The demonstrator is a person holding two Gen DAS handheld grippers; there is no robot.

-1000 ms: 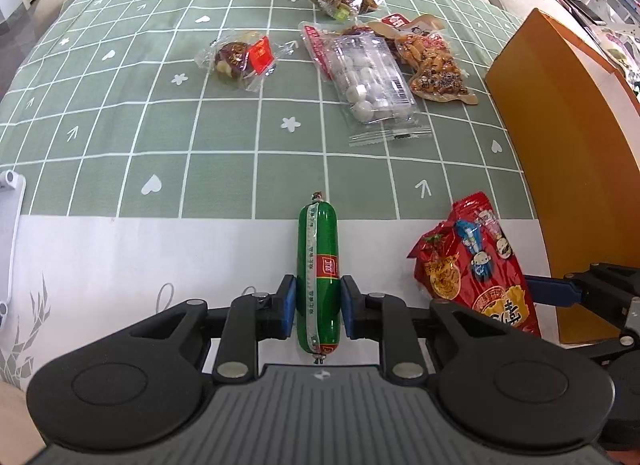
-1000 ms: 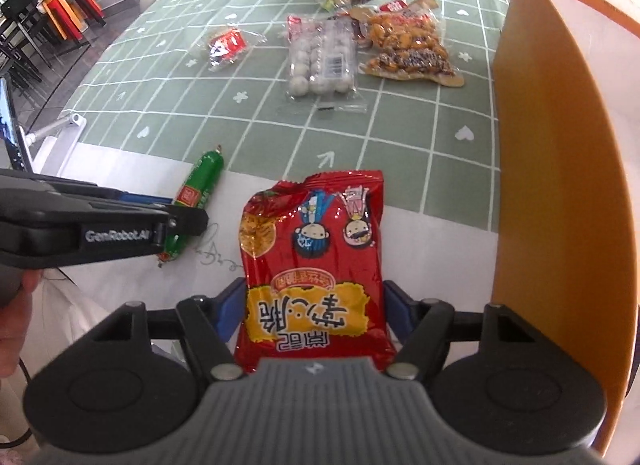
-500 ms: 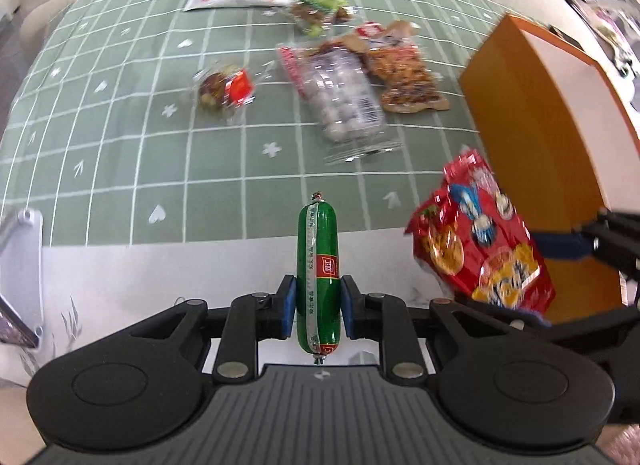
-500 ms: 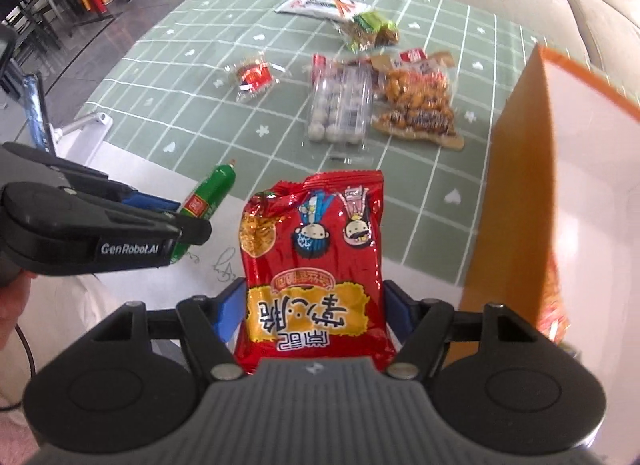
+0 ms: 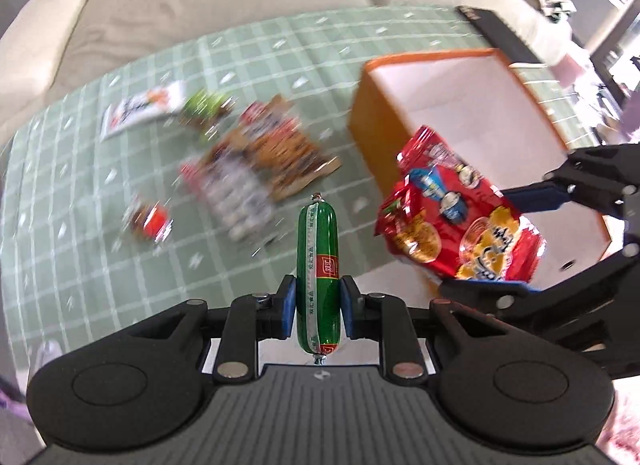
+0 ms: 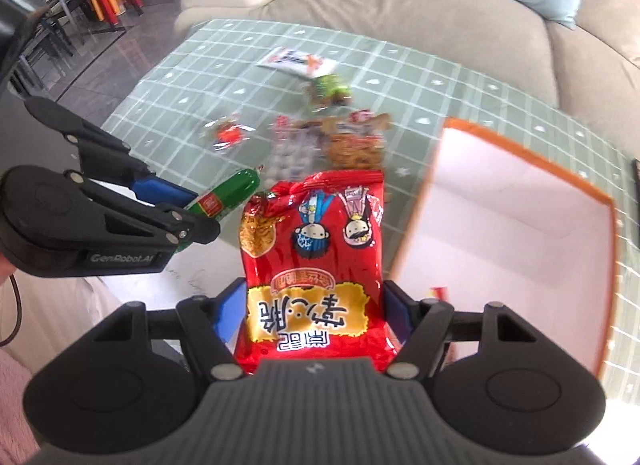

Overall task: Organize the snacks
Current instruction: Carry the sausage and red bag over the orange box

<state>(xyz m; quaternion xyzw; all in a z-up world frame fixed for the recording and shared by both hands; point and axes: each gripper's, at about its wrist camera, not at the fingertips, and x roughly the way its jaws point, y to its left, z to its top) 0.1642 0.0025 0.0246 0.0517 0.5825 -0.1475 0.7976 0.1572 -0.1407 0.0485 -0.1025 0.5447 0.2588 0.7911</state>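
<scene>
Both claws loaded and in the air, the orange box not yet reached

My left gripper [image 5: 317, 307] pinches the green sausage [image 5: 317, 277] near its lower end, so most of it sticks out ahead unsupported; I judge a quick swing could pivot it or let it slide out. My right gripper [image 6: 314, 315] squeezes the red snack bag [image 6: 314, 265] by its bottom edge, the puffy top flopping free toward frame centre. The orange box [image 6: 520, 225] sits open at the right of my right-wrist view. The bag could catch the box's near wall, or my two claws, close together, could knock. The snacks on the green tablecloth [image 6: 192, 105] in the upper middle are blurred.
</scene>
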